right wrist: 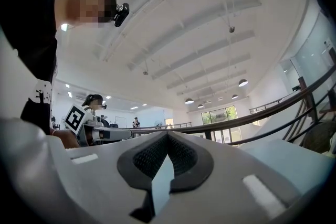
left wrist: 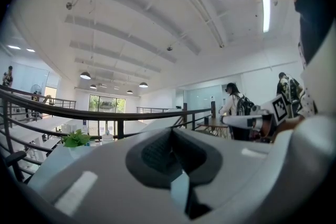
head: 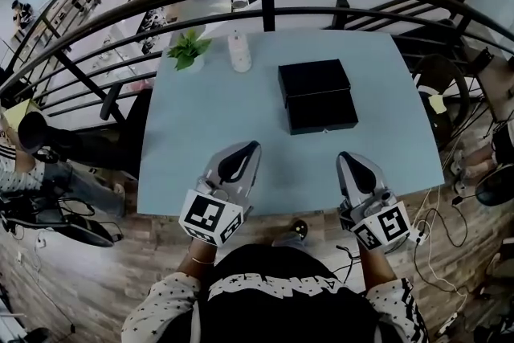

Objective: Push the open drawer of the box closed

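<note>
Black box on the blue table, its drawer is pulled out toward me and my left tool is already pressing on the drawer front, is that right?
Not quite. The drawer of the black box is pulled out, but the left tool is not pressing on it. The head view shows it by the near edge of the table, apart from the drawer, with bare tabletop between.

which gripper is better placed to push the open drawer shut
Right. The right gripper sits almost straight in front of the open drawer, so a forward push would likely slide it into the black box. The left gripper is off to the left of it.
</note>
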